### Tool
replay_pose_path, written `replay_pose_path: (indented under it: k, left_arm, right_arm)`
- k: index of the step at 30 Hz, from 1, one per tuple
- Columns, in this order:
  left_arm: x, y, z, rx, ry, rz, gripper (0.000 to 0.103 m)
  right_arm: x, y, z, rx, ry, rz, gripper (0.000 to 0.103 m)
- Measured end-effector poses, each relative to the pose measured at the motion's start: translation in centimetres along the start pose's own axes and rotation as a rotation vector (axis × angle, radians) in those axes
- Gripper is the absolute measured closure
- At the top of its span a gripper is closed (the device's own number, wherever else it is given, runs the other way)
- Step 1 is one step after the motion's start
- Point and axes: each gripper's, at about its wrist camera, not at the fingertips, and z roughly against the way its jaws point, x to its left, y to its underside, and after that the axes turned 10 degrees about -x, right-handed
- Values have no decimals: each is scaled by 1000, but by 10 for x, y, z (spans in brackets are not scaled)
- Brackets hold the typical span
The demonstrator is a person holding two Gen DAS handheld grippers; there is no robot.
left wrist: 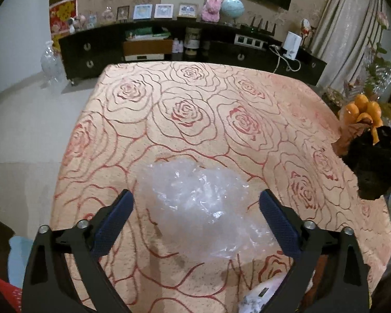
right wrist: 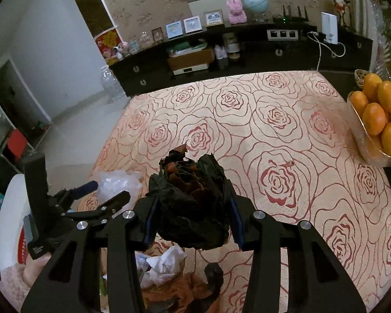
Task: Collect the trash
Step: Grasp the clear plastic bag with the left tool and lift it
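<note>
The left gripper (left wrist: 195, 208) is held with jaws apart astride the crumpled clear plastic (left wrist: 195, 198), which lies straight ahead near the table's (left wrist: 247, 91) near edge. The dark wad (right wrist: 190, 208) is clamped in the right gripper (right wrist: 190, 224).

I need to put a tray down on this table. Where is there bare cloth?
The far half of the tablecloth is bare, from the cabinet side across to the orange bowl. Also the right side, nearer than the bowl. Crowded: the near left, with the clear plastic, the left gripper, and the right gripper holding black trash.
</note>
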Motion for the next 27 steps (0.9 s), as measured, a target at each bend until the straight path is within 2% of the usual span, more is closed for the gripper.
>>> replay_pose_path:
  k: [1, 2, 8, 11, 16, 22, 27]
  left_arm:
    - [-1, 1, -2, 8, 4, -3, 30]
    - [-2, 1, -4, 19, 9, -5, 38]
    - [3, 3, -1, 15, 37, 23, 58]
    - [6, 3, 6, 6, 68, 59, 61]
    - [-1, -2, 38, -70, 91, 53, 61]
    - [-6, -4, 89, -185, 60, 12, 61]
    - [-7, -4, 122, -250, 41, -11, 61]
  right_arm:
    - [1, 0, -1, 2, -1, 0, 59]
    - [1, 1, -2, 5, -2, 0, 59]
    - [6, 3, -6, 11, -21, 7, 59]
    - [9, 3, -4, 1, -29, 17, 59]
    - [12, 1, 4, -23, -37, 25, 59]
    - [17, 1, 14, -53, -43, 33, 59]
    - [24, 0, 23, -79, -55, 44, 59]
